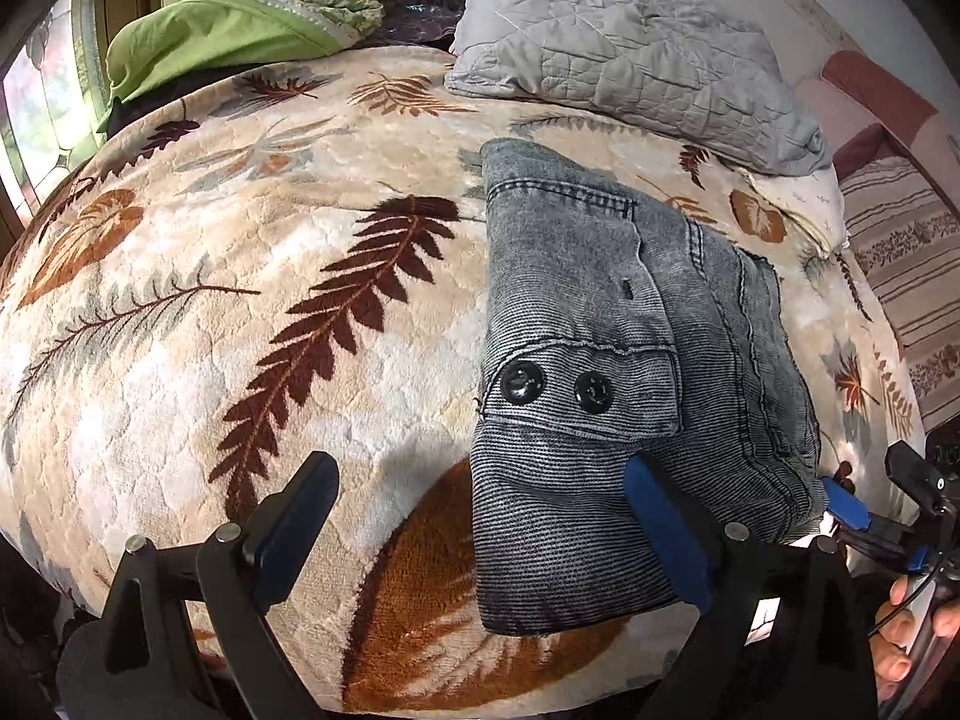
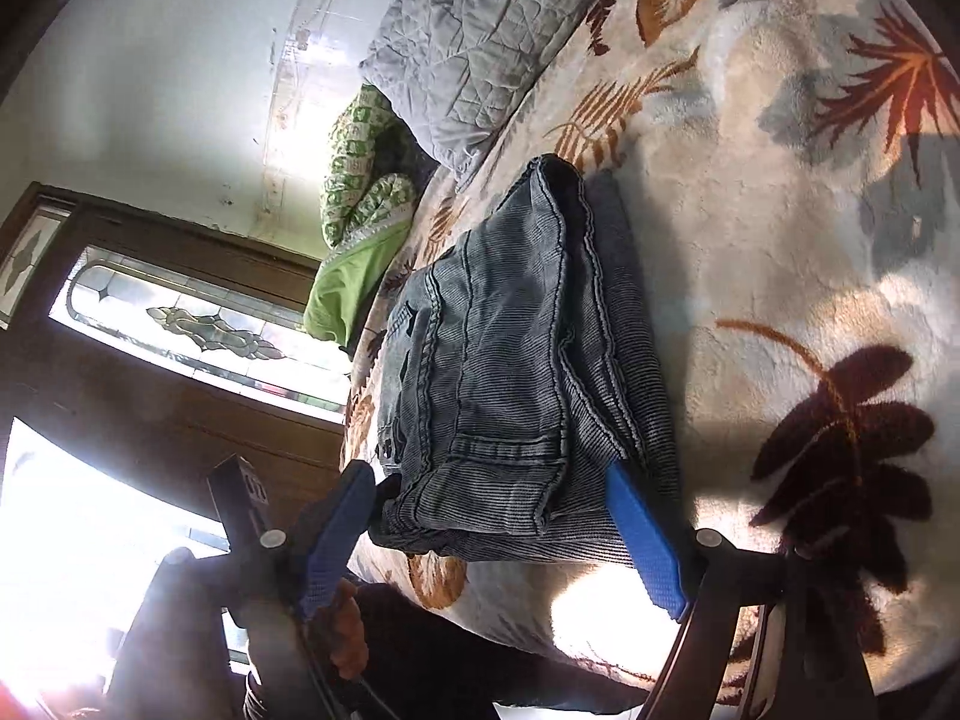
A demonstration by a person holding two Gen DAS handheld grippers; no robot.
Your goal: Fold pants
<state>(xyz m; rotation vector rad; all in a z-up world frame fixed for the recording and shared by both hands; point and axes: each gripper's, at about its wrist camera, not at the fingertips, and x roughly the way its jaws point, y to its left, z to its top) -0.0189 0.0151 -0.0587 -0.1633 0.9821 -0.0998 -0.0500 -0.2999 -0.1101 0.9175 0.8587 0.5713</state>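
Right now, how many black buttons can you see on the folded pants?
2. Both sit side by side on the waistband flap of the folded pants: left button, right button. Folds may hide more.

I'm seeing faded grey-blue pants lying on a cream blanket showing brown and rust leaves.

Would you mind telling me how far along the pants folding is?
Mostly done: the pants lie in a compact stack on the blanket. In hand: the right tool straddles the stack's near end, open; the left tool is open beside it. Left: perhaps a final squaring-up.
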